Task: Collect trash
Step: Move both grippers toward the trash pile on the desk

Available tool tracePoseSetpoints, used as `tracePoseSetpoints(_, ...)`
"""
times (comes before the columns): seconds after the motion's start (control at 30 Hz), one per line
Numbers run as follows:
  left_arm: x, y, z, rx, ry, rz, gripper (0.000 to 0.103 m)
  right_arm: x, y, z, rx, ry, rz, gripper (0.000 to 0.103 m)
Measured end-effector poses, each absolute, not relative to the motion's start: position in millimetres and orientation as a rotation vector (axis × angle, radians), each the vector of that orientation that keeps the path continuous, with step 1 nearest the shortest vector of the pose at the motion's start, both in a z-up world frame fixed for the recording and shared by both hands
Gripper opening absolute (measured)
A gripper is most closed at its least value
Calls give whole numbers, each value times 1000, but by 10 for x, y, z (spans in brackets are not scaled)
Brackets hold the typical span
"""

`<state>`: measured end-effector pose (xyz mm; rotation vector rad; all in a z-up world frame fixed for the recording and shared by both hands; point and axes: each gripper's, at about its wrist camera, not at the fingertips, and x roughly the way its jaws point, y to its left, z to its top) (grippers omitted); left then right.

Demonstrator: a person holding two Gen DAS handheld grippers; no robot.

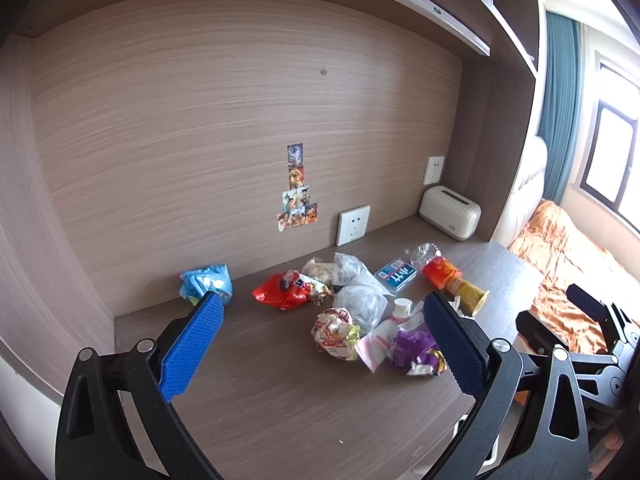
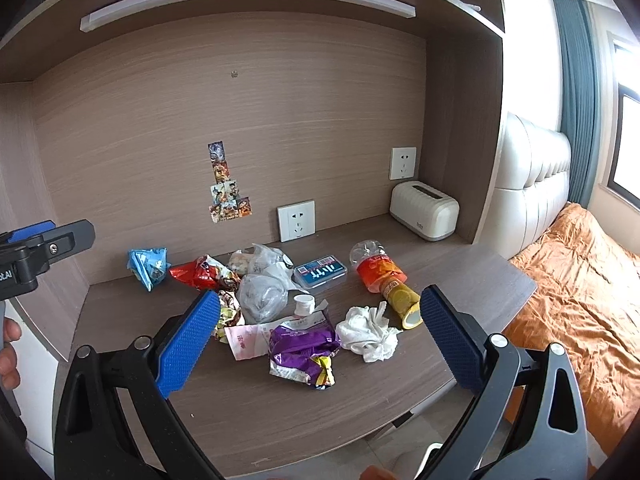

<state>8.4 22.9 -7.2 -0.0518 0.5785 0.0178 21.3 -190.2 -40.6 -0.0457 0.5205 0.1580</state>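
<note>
Setting: wooden desk (image 2: 256,408) set in an alcove, litter strewn across its middle and far half; a bed with an orange cover (image 2: 580,292) to the right.

Left gripper (image 1: 324,338): jaws spread wide, nothing between the blue pads, held above the near left of the desk.

Right gripper (image 2: 320,336): jaws equally wide, empty, poised over the near middle of the desk.

Nearest trash: purple wrapper (image 2: 302,350), crumpled, lying flat, dead ahead between the right jaws and just past the fingertips. In the left wrist view it sits off toward the right finger, so the right hand looks better placed.

Long axis: the purple wrapper runs roughly left to right, about in line with the jaw opening. My guess is that a pinch across its shorter near-far side would need a wrist turn; the foil should crush easily either way.

Beside it: white crumpled tissue (image 2: 370,336) just right; pink-and-white paper packet (image 2: 246,340) touching its left edge.

Further back: clear plastic bag (image 2: 260,298), red snack bag (image 2: 198,272), blue wrapper (image 2: 148,266) far left, apart from the rest.

Containers: plastic bottle (image 2: 380,276) on its side, orange label, contents unclear; yellow tube can (image 2: 404,302) on its side, open mouth toward the near edge, inside not visible; blue lidded box (image 2: 320,272), closed.

Bin: none in either view, so the drop-off point cannot be told.

Not trash, likely: white tissue holder (image 2: 426,210) at the far right.
</note>
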Motion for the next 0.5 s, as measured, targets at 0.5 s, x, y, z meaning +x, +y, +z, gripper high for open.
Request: tracePoseSetpoints(0.5, 182, 268, -240, -31, 626, 43, 98, 413, -1890, -444, 4, 528, 171, 100)
